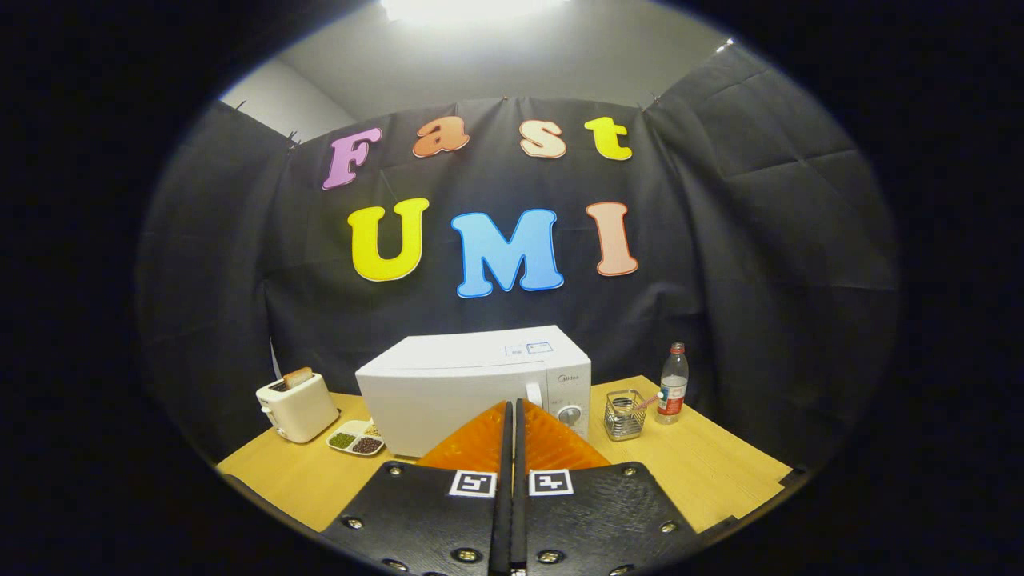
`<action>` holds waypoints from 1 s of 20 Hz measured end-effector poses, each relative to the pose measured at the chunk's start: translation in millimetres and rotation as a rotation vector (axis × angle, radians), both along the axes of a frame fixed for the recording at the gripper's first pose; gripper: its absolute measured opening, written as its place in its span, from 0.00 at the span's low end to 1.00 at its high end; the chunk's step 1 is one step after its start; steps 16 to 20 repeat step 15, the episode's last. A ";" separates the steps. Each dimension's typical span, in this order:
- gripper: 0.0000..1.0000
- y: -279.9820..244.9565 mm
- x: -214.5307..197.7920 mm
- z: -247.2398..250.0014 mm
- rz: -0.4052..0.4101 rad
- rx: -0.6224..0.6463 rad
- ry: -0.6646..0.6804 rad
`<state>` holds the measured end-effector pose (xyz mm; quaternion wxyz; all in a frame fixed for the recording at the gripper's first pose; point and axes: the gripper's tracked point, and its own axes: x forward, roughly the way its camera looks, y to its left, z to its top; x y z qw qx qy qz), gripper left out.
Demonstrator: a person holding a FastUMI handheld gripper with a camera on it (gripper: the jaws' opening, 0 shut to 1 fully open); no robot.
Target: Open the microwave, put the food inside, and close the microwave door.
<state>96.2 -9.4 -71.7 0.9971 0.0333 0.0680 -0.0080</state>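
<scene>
A white microwave (448, 388) stands on the wooden table (720, 464), its door shut, with a vertical handle (534, 394) and knobs at its right side. My gripper (512, 405) is shut with nothing between its fingers, which meet just in front of the microwave door, some way short of it. To the microwave's left lies a white divided tray of food (357, 438) holding green and dark beans.
A white toaster (298, 406) with a slice of bread in it stands left of the tray. Right of the microwave are a wire mesh basket (624, 415) and a plastic bottle (673, 383). Bare table lies in front on both sides.
</scene>
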 end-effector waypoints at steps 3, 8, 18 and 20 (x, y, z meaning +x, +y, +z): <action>0.27 7.1 -23.8 0.3 0.022 -0.003 -0.005; 0.99 2.3 -46.5 5.5 0.004 -0.010 -0.030; 0.99 7.8 -57.5 19.8 0.007 -0.030 -0.068; 0.99 7.8 -57.5 19.8 0.007 -0.030 -0.068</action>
